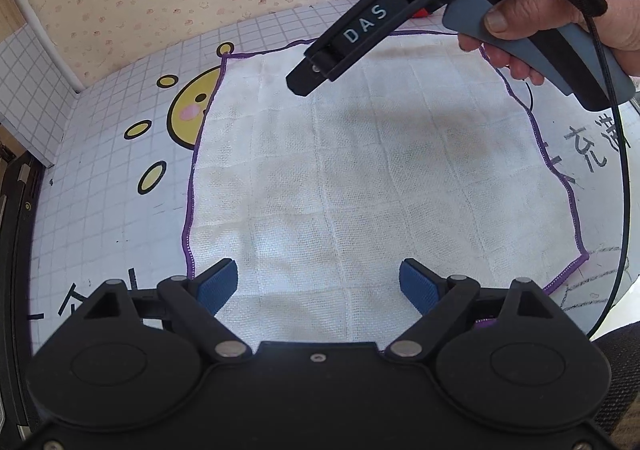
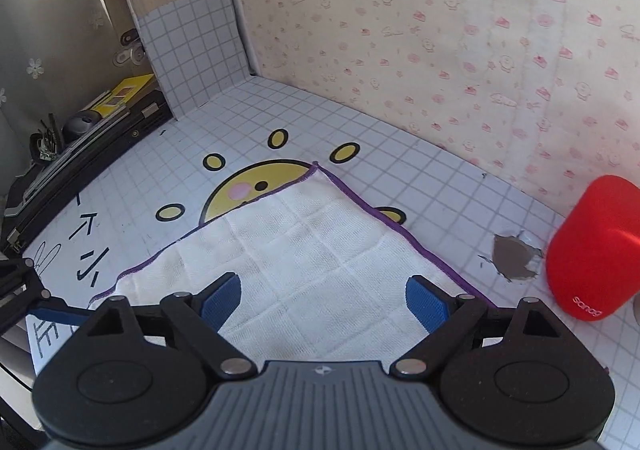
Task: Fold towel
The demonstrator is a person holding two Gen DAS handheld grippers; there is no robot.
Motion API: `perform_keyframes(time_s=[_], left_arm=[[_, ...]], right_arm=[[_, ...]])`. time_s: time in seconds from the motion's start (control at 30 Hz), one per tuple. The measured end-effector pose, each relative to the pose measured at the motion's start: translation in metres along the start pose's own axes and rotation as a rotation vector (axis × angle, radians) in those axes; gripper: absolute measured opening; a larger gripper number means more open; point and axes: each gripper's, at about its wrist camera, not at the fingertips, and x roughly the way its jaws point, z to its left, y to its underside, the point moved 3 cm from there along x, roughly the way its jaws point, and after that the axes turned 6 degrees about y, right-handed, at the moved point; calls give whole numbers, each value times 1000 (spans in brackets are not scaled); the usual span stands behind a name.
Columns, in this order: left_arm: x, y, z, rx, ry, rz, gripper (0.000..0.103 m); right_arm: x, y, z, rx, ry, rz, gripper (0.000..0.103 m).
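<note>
Left wrist: square white waffle-weave towel (image 1: 360, 178) lies flat, purple-hemmed.

The left wrist camera is looking down from close above the near edge of the towel (image 1: 340, 178), facing the far wall. The right wrist camera is sitting nearer the towel's right side, facing far-left toward the corner. Both are sharing the towel, the sun drawing (image 2: 256, 186) and the red cylinder (image 2: 592, 250).
</note>
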Motion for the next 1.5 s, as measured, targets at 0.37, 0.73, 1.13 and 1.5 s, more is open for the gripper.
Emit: perform_keyframes(time_s=[0.37, 0.73, 1.13, 1.5], left_arm=[[6, -7, -14, 98, 31, 5, 89], [11, -3, -13, 66, 68, 16, 89], [10, 6, -1, -15, 97, -3, 89], [3, 17, 3, -95, 57, -27, 89]], right_arm=[[26, -26, 28, -92, -51, 22, 90], [62, -51, 53, -170, -93, 55, 90], [82, -64, 73, -237, -103, 66, 96], [96, -76, 91, -305, -119, 63, 97]])
